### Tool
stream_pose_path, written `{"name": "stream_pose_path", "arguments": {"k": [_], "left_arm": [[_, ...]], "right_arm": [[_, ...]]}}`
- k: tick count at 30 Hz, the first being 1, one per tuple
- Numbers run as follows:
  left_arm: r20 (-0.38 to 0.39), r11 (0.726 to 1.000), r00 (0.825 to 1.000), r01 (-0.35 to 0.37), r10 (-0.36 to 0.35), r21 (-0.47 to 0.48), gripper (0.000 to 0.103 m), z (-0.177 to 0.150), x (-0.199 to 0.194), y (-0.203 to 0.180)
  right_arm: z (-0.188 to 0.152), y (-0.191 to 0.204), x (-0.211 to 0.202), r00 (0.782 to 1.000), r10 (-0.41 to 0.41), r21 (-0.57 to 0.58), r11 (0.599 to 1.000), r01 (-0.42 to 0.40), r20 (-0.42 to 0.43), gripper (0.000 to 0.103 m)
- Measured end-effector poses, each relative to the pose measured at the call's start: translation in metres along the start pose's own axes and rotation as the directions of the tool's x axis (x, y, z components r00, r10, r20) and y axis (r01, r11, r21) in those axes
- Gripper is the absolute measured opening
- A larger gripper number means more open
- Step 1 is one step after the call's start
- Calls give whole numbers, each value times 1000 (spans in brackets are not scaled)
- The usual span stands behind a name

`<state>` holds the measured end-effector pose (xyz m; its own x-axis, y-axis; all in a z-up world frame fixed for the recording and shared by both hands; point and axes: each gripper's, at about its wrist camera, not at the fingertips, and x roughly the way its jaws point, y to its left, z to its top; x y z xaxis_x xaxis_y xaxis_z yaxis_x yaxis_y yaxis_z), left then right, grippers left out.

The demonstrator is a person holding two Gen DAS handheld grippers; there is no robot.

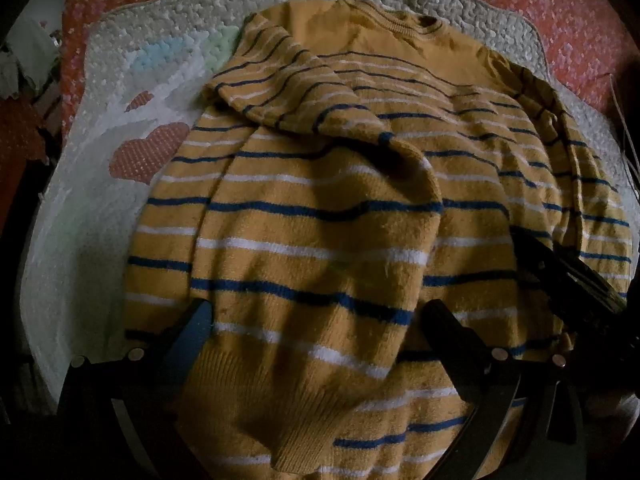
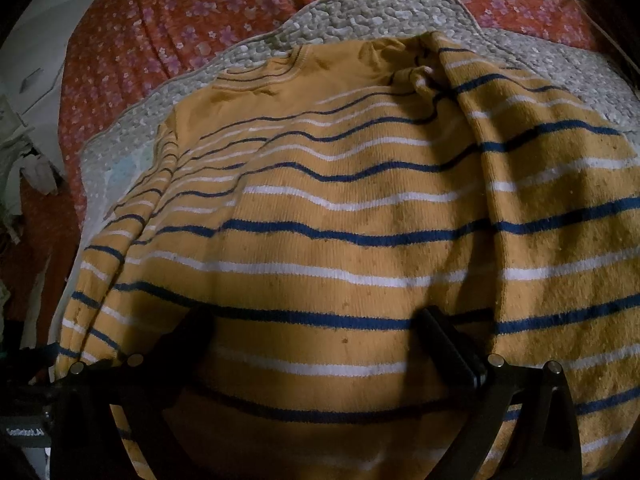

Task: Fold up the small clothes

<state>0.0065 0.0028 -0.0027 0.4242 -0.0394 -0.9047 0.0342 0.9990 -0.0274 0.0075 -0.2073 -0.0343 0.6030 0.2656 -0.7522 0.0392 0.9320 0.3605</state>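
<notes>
Sweater (image 1: 320, 216), mustard-yellow knit w/ navy and white stripes, lies spread on a pale quilted mat (image 1: 100, 184) that covers an orange floral bedspread (image 1: 560, 12). Its neckline is at the far end, hem is near both cameras. One sleeve (image 1: 304, 92) is folded across the chest, and its ribbed cuff lies low in the left wrist view, between the fingers. Left gripper (image 1: 320, 328) has fingers spread wide, above the hem, pinching nothing. Right gripper (image 2: 316, 332) is also spread wide, over the lower body of the sweater; contact w/ the knit I cannot tell.
</notes>
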Motion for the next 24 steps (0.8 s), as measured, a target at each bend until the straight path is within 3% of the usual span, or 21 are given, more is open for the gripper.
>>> {"name": "stream_pose_path", "arguments": {"k": [14,24], "left_arm": [[10,999,999,33,-33,-14,103,1,2,2],[8,1000,1000,1,0,-5,103,1,1,2]], "right_arm": [[0,0,3,1000,-17,10,1000,17,2,103],[0,0,3,1000,-17,8,1000,17,2,103]]}}
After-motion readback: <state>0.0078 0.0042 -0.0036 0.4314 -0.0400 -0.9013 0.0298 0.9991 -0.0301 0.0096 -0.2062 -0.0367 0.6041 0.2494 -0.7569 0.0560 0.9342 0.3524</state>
